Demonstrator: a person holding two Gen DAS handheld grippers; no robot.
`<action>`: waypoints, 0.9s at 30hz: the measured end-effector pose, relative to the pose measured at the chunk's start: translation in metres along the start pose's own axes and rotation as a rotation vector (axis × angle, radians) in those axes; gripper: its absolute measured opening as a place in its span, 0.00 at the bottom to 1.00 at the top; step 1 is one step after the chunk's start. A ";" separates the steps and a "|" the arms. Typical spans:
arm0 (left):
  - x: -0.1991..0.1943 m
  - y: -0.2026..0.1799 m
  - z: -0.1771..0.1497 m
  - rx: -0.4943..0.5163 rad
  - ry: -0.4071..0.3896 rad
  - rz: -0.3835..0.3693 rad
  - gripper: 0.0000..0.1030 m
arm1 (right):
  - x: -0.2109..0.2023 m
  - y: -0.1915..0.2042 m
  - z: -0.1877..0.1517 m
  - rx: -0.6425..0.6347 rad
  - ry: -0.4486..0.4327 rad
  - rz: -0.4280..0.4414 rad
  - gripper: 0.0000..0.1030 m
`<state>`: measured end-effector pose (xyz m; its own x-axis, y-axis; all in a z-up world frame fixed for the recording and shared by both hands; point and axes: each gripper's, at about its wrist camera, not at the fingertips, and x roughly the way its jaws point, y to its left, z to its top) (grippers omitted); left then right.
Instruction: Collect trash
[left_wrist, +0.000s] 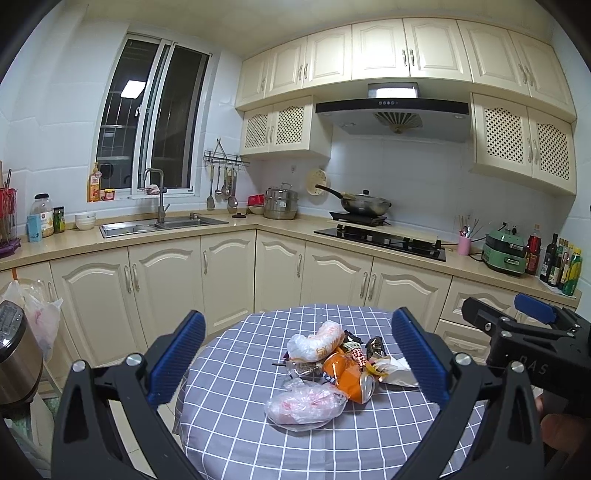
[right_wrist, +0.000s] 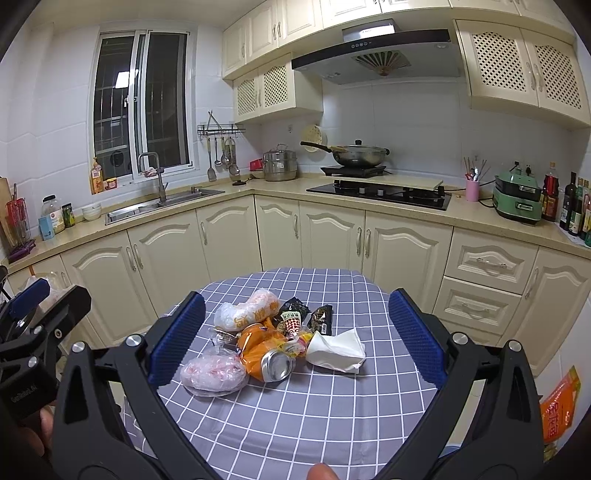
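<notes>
Both my grippers are spread wide with nothing in them. The trash pile (right_wrist: 273, 343) sits on the checked tablecloth (right_wrist: 295, 424) dead ahead between my right gripper (right_wrist: 295, 336) fingers, and just ahead of the left gripper (left_wrist: 299, 358) too.

Left tongs (right_wrist: 27, 314) body: "GenRobot.AI", probably; blurred.
</notes>
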<state>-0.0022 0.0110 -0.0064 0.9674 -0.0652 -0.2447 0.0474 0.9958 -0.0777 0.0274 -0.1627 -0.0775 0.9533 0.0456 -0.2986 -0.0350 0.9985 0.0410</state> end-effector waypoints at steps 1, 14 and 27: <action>0.001 0.000 0.000 -0.002 0.001 0.000 0.96 | 0.000 0.000 0.000 -0.001 0.000 -0.001 0.95; 0.008 0.000 -0.005 -0.004 0.018 -0.004 0.96 | 0.006 -0.001 0.001 -0.007 0.003 -0.007 0.95; 0.033 0.003 -0.023 -0.003 0.076 0.004 0.96 | 0.027 -0.007 -0.011 -0.008 0.044 -0.021 0.95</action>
<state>0.0243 0.0104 -0.0369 0.9458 -0.0658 -0.3181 0.0426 0.9960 -0.0791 0.0496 -0.1683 -0.0966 0.9397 0.0260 -0.3409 -0.0178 0.9995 0.0272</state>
